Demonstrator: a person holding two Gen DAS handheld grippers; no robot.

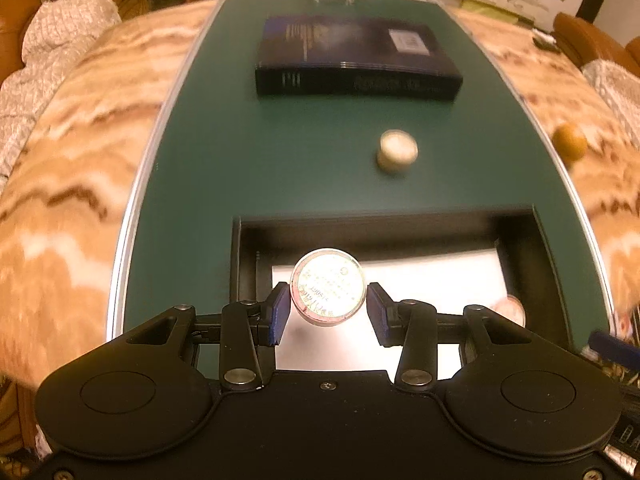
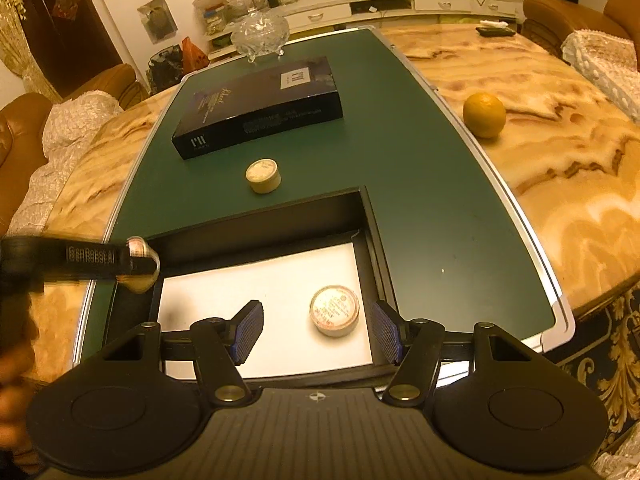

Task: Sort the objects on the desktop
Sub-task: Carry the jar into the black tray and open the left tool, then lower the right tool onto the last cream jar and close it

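Observation:
My left gripper point(image 1: 327, 312) holds a round silver-lidded tin point(image 1: 327, 294) between its blue pads, above the open black box point(image 1: 248, 264) with a white floor. The right wrist view shows that gripper point(image 2: 138, 266) at the box's left rim with the tin point(image 2: 140, 268). My right gripper point(image 2: 316, 330) is open and empty over the box's near edge. A second round tin point(image 2: 335, 310) lies on the white floor between its fingers, also in the left wrist view point(image 1: 512, 310). A small cream tin point(image 1: 397, 151) point(image 2: 263, 176) stands on the green mat.
A dark book-like box point(image 1: 356, 60) point(image 2: 260, 106) lies further back on the green mat point(image 2: 440, 200). A glass dish point(image 2: 260, 36) stands at the mat's far end. An orange point(image 2: 484, 114) rests on the marble table to the right.

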